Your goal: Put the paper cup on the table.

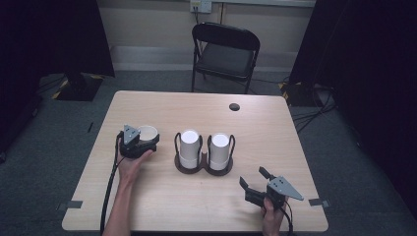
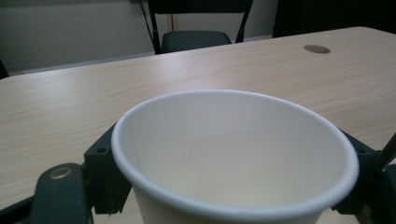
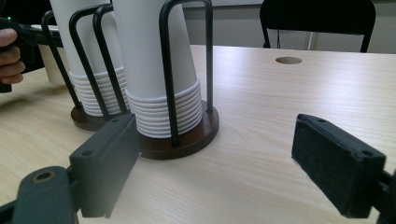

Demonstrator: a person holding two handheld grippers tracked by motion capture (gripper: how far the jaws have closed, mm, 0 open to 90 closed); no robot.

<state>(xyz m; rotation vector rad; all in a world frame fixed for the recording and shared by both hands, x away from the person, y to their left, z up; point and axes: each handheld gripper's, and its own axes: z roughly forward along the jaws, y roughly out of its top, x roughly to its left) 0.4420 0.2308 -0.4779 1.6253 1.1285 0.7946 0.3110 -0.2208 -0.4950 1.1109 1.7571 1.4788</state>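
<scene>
No brand, label or writing can be read on anything here; the white paper cup (image 1: 147, 132) is plain, standing upright at the centre left of the high view on the pale wood-grain desk (image 1: 162, 196), just left of the cup holder (image 1: 204, 166); the left gripper (image 1: 143, 142) has its black jaws on either side of the cup, and in the left gripper view the cup (image 2: 233, 158) sits between them with its open mouth toward the camera, though whether the pads press on its wall cannot be told; the right gripper (image 1: 254, 183) rests at the lower right of the high view, well apart from the holder, its jaws spread wide with nothing between them, as the right gripper view shows; the holder is a dark round-based wire frame with two stacks of white paper cups (image 1: 219, 147) mouth down inside its loops; the desk has a round cable hole (image 1: 234, 106) near its far edge; beyond it stands a black folding chair (image 1: 225, 54) on grey carpet, with a wall socket (image 1: 200, 5) at the top centre and black curtains at both sides.
</scene>
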